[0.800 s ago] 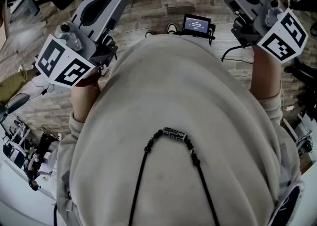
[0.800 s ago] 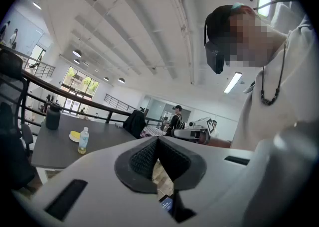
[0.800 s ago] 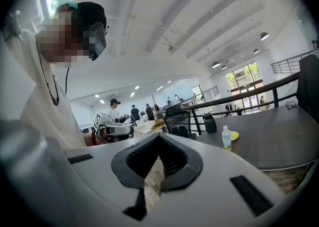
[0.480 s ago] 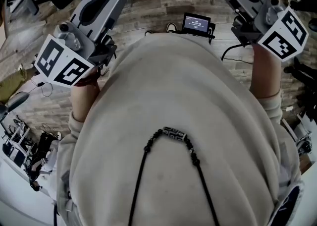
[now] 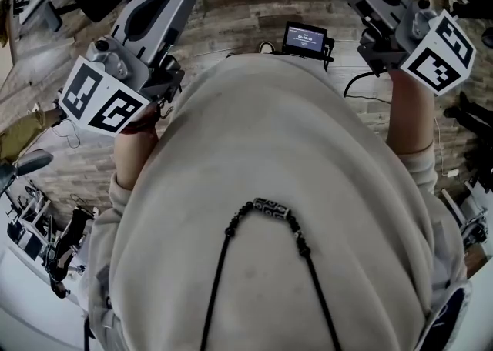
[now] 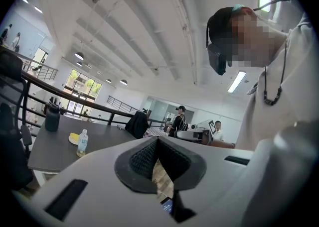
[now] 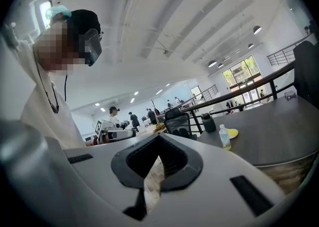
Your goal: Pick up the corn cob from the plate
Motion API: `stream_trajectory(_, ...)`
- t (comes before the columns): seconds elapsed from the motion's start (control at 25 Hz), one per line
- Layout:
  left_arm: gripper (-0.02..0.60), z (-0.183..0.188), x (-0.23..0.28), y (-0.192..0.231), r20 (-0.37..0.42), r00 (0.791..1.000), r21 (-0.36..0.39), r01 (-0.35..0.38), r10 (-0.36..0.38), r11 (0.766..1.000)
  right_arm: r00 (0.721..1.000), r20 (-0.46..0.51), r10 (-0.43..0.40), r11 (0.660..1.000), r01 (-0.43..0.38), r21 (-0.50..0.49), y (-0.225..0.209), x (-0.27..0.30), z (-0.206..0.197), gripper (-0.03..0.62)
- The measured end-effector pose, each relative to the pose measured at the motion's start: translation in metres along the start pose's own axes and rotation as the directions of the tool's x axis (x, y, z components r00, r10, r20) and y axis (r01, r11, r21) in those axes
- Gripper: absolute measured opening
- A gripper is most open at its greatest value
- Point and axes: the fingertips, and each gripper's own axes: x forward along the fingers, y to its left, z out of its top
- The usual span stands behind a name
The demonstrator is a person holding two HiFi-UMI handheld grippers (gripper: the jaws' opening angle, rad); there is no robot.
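I hold both grippers up in front of my chest, and the head view looks down on my beige sweatshirt [image 5: 277, 211]. The jaws of the left gripper [image 6: 157, 141] meet at their tips with nothing between them. The right gripper [image 7: 158, 139] is shut and empty too. Far off on a dark table [image 6: 60, 146] lies a small yellow thing on a plate [image 6: 74, 138], too small to tell whether it is the corn cob. The same yellow plate [image 7: 232, 133] shows in the right gripper view. Neither gripper is near it.
A clear water bottle [image 6: 82, 142] stands next to the plate, with a dark flask [image 6: 52, 118] further back. A black chair [image 7: 178, 124] is at the table. Several people stand in the distance. Cables and a small screen [image 5: 306, 37] lie on the wooden floor.
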Motion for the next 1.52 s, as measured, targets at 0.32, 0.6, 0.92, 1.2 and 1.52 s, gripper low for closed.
stream_trajectory(0.32, 0.0, -0.006, 0.022, -0.003, -0.044, 0.999, -0.006, -0.013, 0.012, 1.0, 1.0, 0.025, 0.015, 0.999, -0.016, 0.03, -0.022, -0.011, 0.0, 0.015)
stream_trajectory(0.6, 0.0, 0.01, 0.037, -0.007, -0.043, 0.999, 0.045, 0.021, -0.019, 0.999, 0.998, 0.056, -0.009, 0.994, 0.003, 0.107, -0.045, -0.018, -0.001, 0.015)
stream_trajectory(0.92, 0.0, 0.017, 0.057, 0.005, -0.07, 0.991, 0.032, 0.113, -0.11, 0.993, 0.992, 0.094, -0.086, 0.985, 0.071, 0.155, -0.065, -0.032, -0.004, 0.015)
stream_trajectory(1.2, 0.0, 0.024, 0.07, 0.004, -0.08, 0.969, 0.039, 0.238, -0.235, 0.97, 0.978, 0.128, -0.162, 0.981, 0.146, 0.126, -0.062, -0.031, 0.007, 0.015)
stream_trajectory(1.52, 0.0, 0.023, 0.088, 0.023, -0.056, 0.936, 0.046, 0.351, -0.348, 0.935, 0.959, 0.145, -0.245, 0.968, 0.234, 0.089, -0.065, -0.031, 0.007, 0.015)
